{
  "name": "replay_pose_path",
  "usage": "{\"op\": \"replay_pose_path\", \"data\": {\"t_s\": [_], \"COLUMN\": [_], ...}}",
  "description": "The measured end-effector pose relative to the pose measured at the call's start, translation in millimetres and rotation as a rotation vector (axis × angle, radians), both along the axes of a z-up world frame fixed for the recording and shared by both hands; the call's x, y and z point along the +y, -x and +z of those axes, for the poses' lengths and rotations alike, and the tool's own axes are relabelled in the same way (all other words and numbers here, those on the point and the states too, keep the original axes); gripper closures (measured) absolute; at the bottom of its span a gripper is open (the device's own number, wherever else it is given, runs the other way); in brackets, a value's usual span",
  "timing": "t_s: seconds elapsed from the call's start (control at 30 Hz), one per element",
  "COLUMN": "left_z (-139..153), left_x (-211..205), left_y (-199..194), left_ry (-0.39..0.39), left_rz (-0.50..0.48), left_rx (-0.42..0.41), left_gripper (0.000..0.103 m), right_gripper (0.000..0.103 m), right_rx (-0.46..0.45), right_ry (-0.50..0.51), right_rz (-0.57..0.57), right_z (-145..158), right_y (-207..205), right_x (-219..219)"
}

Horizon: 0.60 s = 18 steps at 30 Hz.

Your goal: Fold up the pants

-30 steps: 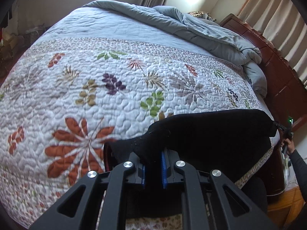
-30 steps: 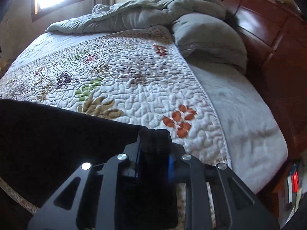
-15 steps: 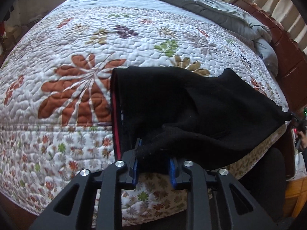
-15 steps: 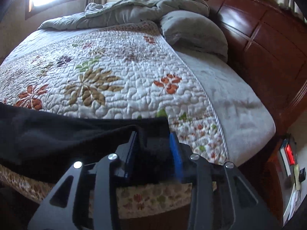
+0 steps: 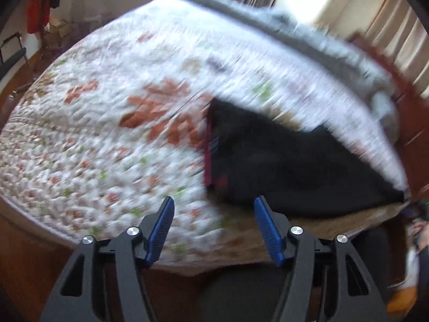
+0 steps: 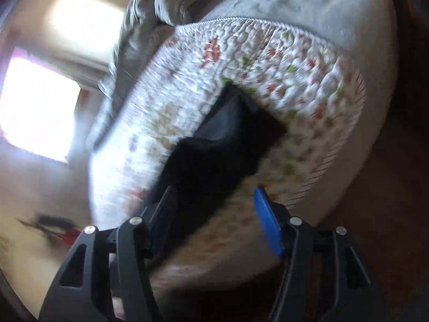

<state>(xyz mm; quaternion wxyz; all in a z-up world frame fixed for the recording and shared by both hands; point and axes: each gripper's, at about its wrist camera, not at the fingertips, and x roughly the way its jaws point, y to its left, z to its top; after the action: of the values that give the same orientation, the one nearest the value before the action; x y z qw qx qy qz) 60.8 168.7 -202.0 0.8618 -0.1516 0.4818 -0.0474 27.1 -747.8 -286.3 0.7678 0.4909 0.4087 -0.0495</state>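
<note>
The black pants lie folded on the floral quilt near the bed's front edge, with a red waistband stripe on their left side. My left gripper is open and empty, just in front of the pants. In the right wrist view the pants lie across the quilt, and the view is rolled sideways. My right gripper is open, with the pants' near end lying between its jaws. Both views are motion-blurred.
A rumpled grey duvet lies along the far side of the bed. A grey pillow and sheet sit by the dark wooden headboard. A bright window is at the left.
Both grippers have opened and let go of the pants, which now lie on the quilt. Both have pulled back from the bed, and the right one has rolled sideways.
</note>
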Motion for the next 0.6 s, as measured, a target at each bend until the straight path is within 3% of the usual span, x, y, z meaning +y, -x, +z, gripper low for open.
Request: {"op": "replay_pose_path", "data": {"t_s": [0.07, 0.17, 0.2, 0.27, 0.3, 0.37, 0.43, 0.47, 0.53, 0.6], "left_z": [5.6, -11.4, -25.3, -43.3, -52.8, -67.8, -73.7, -74.4, -75.1, -76.7], "left_x": [-14.5, -45.1, -53.7, -60.7, -61.3, -58.9, -57.6, -57.4, -47.3, -42.3], "left_y": [-6.4, -34.4, -46.5, -59.6, -63.5, -64.3, -66.5, -67.2, -67.7, -68.0], "left_ry": [0.025, 0.0, -0.029, -0.061, -0.069, -0.093, -0.155, -0.179, -0.143, -0.117], "left_rz": [-0.032, -0.094, -0.094, -0.066, -0.044, 0.009, 0.036, 0.045, 0.073, 0.081], "left_rx": [-0.021, 0.051, 0.102, 0.169, 0.204, 0.258, 0.29, 0.301, 0.316, 0.32], "left_gripper": [0.03, 0.028, 0.029, 0.03, 0.033, 0.047, 0.067, 0.071, 0.076, 0.076], "right_gripper": [0.035, 0.035, 0.039, 0.061, 0.084, 0.095, 0.097, 0.097, 0.097, 0.097], "right_rx": [-0.042, -0.022, -0.008, -0.012, -0.005, 0.0, -0.06, -0.144, -0.268, -0.193], "right_ry": [-0.102, -0.177, -0.193, -0.239, -0.226, -0.129, -0.028, 0.056, 0.157, 0.134], "right_rz": [-0.035, -0.11, -0.139, -0.166, -0.163, -0.131, -0.072, -0.042, -0.016, -0.05], "right_z": [0.8, -3.8, -7.1, -15.5, -15.6, -2.1, 22.7, 44.4, 62.7, 36.0], "right_y": [-7.6, -28.0, -32.5, -44.4, -51.4, -65.2, -73.2, -72.8, -63.7, -58.9], "right_x": [1.0, -5.5, -9.0, -15.4, -17.4, -14.5, -10.2, -4.2, 4.1, -4.1]}}
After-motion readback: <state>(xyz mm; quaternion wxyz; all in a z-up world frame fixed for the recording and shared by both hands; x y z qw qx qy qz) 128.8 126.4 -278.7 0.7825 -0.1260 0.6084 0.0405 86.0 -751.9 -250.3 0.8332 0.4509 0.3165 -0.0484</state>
